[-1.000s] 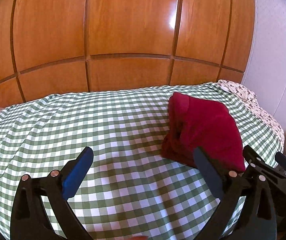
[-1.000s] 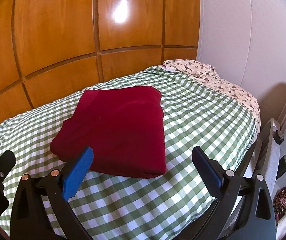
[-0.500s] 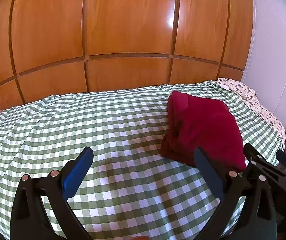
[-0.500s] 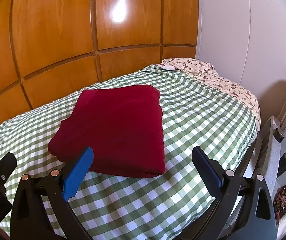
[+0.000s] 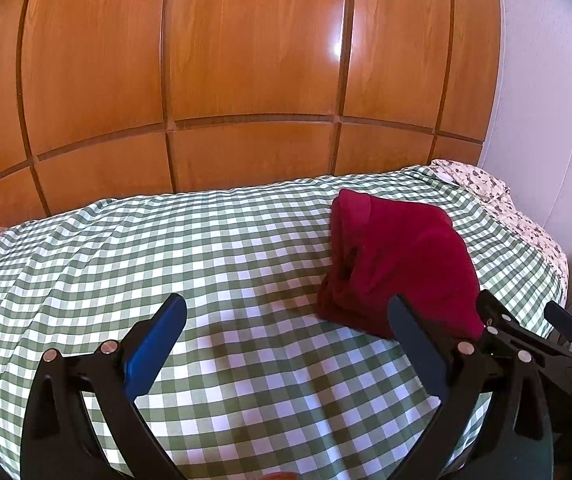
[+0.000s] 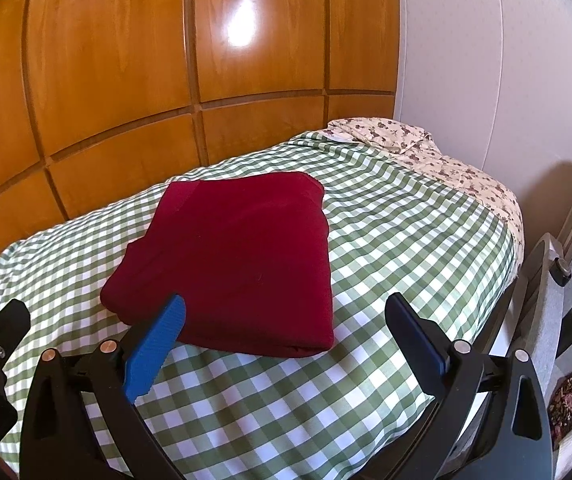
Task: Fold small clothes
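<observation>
A dark red garment (image 6: 237,256) lies folded into a flat rectangle on the green-and-white checked bedspread (image 6: 398,224). In the left wrist view the garment (image 5: 398,264) sits to the right on the bedspread (image 5: 165,264). My right gripper (image 6: 286,336) is open and empty, held just in front of the garment's near edge. My left gripper (image 5: 286,340) is open and empty, over bare bedspread to the left of the garment. The right gripper's black frame (image 5: 526,344) shows at the right edge of the left wrist view.
A wooden panelled wall (image 5: 245,80) stands behind the bed. A floral sheet (image 6: 446,160) shows at the bed's far right end, by a white wall (image 6: 506,60). A grey chair (image 6: 566,280) stands to the right of the bed.
Both grippers have drawn back and risen slightly from the bed, so the garment looks a little farther away. The garment has not moved. Both jaws stay open.
</observation>
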The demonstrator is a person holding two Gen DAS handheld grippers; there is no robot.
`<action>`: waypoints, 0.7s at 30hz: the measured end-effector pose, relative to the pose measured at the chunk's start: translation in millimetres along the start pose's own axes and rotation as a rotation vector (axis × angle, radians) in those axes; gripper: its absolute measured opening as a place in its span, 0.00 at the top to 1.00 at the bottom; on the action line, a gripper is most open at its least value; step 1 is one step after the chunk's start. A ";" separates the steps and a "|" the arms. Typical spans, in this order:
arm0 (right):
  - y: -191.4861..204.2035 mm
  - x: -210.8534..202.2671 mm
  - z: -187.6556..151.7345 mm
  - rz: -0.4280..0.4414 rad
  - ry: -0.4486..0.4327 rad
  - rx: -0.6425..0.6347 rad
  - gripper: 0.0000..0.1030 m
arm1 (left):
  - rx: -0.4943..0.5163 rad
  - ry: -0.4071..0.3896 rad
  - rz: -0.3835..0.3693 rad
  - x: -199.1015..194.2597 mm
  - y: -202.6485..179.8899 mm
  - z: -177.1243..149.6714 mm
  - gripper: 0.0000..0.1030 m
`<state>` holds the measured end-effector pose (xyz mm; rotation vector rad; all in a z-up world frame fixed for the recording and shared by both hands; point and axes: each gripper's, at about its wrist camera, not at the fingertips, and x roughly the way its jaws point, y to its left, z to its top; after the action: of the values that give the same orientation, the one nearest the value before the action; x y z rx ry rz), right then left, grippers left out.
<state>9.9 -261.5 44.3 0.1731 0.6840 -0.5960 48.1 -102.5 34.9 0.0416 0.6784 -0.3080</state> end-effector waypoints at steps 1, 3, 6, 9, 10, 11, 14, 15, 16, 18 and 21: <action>-0.2 0.6 0.3 0.001 0.000 0.000 0.04 | -0.001 0.000 0.000 -0.4 0.2 -0.1 0.03; -0.4 1.5 0.4 0.000 0.002 -0.003 0.04 | -0.002 -0.002 -0.004 -1.4 0.9 0.3 0.03; 0.1 0.8 0.1 -0.001 0.001 -0.003 0.04 | -0.001 -0.003 -0.006 -2.3 0.6 1.0 0.03; 0.2 0.6 -0.5 -0.001 0.002 -0.002 0.04 | -0.002 -0.005 -0.007 -2.7 0.1 1.1 0.03; 0.3 1.4 -0.6 -0.001 0.004 -0.002 0.04 | -0.002 -0.004 -0.009 -2.8 0.0 1.2 0.03; 0.5 2.5 -1.0 -0.001 0.007 -0.002 0.04 | -0.003 -0.003 -0.009 -2.7 0.1 1.3 0.03; 1.1 5.5 -2.6 0.000 0.017 -0.004 0.04 | 0.003 -0.006 -0.004 -2.9 -0.7 1.4 0.03; 1.1 5.9 -3.5 0.000 0.020 -0.004 0.04 | 0.003 -0.005 -0.004 -2.6 -0.8 1.4 0.03; 0.9 6.8 -4.0 0.000 0.023 -0.003 0.04 | 0.002 -0.003 -0.005 -2.0 -0.6 1.3 0.03; 0.7 8.0 -5.3 -0.001 0.026 -0.003 0.04 | 0.004 -0.004 -0.004 -1.0 -0.7 1.2 0.03; 0.6 10.2 -7.1 -0.002 0.033 -0.003 0.04 | 0.012 -0.006 0.006 0.9 -2.0 0.5 0.02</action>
<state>12.7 -263.3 32.2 0.1797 0.7170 -0.5946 48.4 -104.7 34.8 0.0537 0.6703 -0.3066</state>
